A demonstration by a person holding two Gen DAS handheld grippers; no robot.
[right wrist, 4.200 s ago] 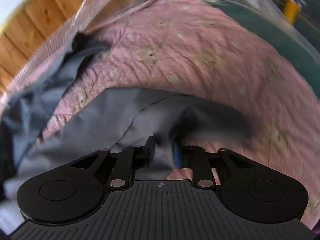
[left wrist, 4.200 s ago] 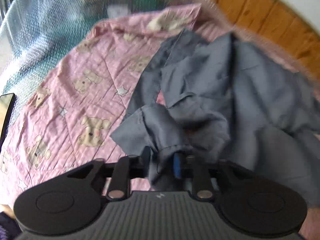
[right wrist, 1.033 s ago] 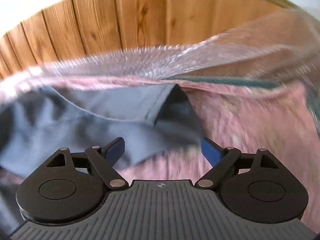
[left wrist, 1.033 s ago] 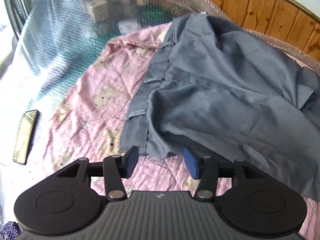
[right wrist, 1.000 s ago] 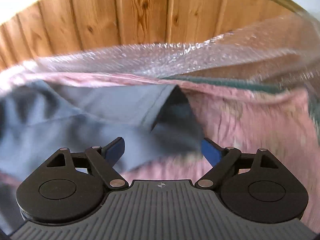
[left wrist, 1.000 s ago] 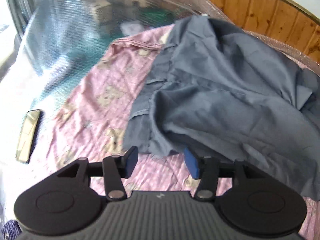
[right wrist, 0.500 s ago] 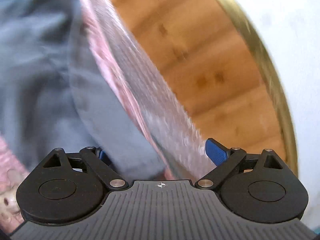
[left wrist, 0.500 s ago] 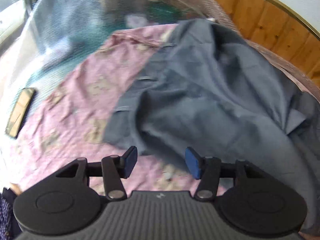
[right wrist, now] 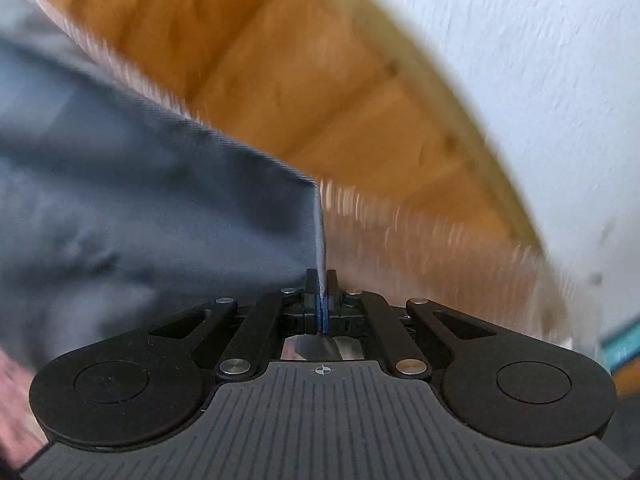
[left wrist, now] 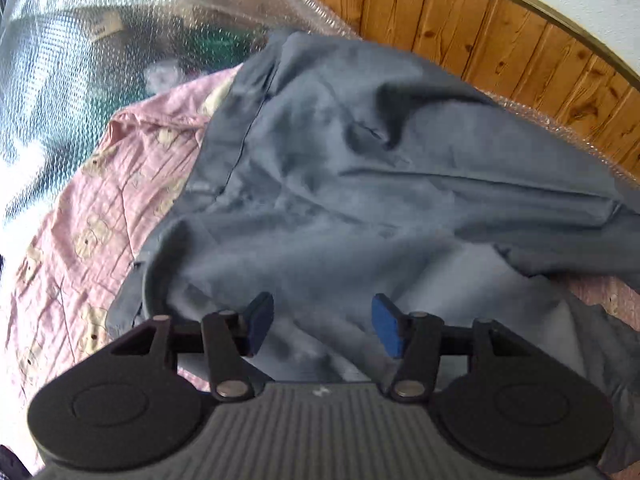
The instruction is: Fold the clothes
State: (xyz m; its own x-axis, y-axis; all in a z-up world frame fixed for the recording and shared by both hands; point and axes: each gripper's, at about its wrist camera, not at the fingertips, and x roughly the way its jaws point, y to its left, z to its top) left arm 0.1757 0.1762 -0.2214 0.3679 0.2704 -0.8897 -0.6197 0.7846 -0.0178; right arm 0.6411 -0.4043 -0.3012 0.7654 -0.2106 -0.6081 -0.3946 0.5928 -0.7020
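One grey garment (left wrist: 360, 200) is lying crumpled on a pink bear-print sheet (left wrist: 80, 220), with bubble wrap (left wrist: 80, 40) toward eleven o'clock and wood panelling (left wrist: 500, 40) toward one. Two grippers are showing: the left gripper (left wrist: 322, 330) is hanging spread over the cloth, touching nothing, while the right gripper (right wrist: 322, 300) is pinching a garment edge (right wrist: 200, 208). Blur is smearing the right view.

Both black two-finger grippers, left (left wrist: 322, 330) and right (right wrist: 322, 300): blue pads, silver pivot screws, ribbed grey housing, round side discs.
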